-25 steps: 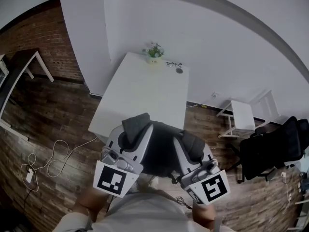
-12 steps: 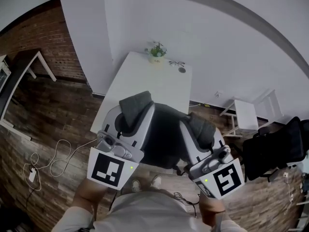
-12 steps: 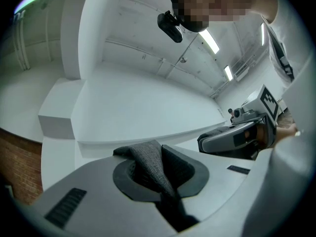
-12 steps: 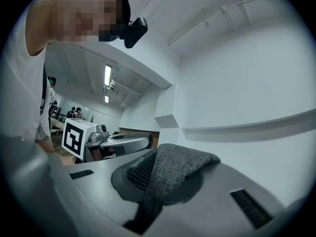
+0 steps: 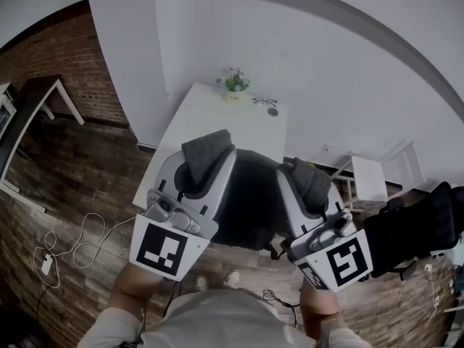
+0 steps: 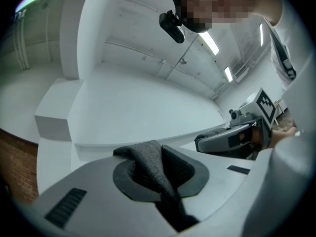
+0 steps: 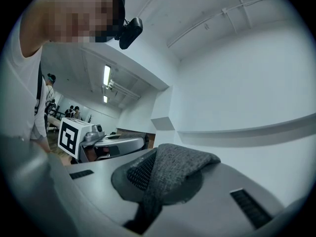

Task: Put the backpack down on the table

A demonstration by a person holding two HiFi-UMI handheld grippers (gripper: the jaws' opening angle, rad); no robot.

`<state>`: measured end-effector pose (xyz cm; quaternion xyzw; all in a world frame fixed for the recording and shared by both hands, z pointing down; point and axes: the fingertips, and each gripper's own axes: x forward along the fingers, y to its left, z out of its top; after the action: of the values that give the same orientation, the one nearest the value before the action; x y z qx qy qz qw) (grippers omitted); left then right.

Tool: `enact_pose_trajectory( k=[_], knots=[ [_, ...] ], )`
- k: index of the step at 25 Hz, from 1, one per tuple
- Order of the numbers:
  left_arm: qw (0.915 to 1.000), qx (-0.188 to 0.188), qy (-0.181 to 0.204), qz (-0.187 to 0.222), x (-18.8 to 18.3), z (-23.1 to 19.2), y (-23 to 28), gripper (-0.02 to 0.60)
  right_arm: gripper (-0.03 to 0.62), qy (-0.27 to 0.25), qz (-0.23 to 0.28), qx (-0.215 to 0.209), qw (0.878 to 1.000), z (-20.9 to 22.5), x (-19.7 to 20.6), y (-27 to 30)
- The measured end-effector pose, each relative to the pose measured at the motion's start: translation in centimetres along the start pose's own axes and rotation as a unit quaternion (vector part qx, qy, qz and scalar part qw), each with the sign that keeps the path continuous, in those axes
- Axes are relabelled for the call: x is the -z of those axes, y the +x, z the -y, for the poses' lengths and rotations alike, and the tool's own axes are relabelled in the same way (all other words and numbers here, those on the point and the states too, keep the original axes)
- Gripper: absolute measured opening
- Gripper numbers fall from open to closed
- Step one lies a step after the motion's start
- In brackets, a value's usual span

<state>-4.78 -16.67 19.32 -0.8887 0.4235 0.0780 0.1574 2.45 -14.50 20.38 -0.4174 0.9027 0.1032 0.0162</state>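
Note:
The dark backpack [image 5: 246,203] hangs in the air between my two grippers, just before the near edge of the white table [image 5: 214,125]. My left gripper [image 5: 206,156] is shut on a grey woven shoulder strap [image 6: 150,161], which bunches up out of its jaws. My right gripper [image 5: 309,185] is shut on the other grey strap [image 7: 174,169]. In each gripper view the strap fills the jaw gap and hides the pads. The left gripper view shows the right gripper [image 6: 232,139] alongside, both pointing slightly upward.
A small potted plant [image 5: 233,83], a pair of glasses [image 5: 262,101] and a small round object [image 5: 272,111] sit at the table's far end by the white wall. A white side stand [image 5: 366,178] and a black office chair [image 5: 417,227] are at right. Cables [image 5: 72,241] lie on the floor at left.
Both grippers have risen together with the backpack and carried it forward toward the table. Their hold on the straps is unchanged.

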Motion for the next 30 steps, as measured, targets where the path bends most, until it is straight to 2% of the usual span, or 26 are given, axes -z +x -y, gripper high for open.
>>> enact_pose_trajectory(
  k=[7, 13, 19, 30],
  knots=[
    [1.0, -0.003, -0.003, -0.003, 1.2, -0.6, 3.2, 0.052, 0.043, 0.003, -0.003, 0.002, 1.0, 3.0, 1.0, 1.2],
    [0.9997, -0.021, -0.001, -0.009, 2.7, -1.6, 5.4, 0.052, 0.043, 0.002, 0.005, -0.012, 1.0, 4.8, 1.8, 2.5],
    [0.9993, -0.033, 0.008, -0.016, 3.9, -1.9, 5.9, 0.052, 0.043, 0.001, 0.01, -0.021, 1.0, 5.5, 2.7, 3.0],
    [0.9987, -0.044, -0.006, -0.024, 6.7, -2.3, 7.3, 0.052, 0.044, 0.012, 0.002, -0.019, 1.0, 7.3, 5.3, 4.2]
  ],
)
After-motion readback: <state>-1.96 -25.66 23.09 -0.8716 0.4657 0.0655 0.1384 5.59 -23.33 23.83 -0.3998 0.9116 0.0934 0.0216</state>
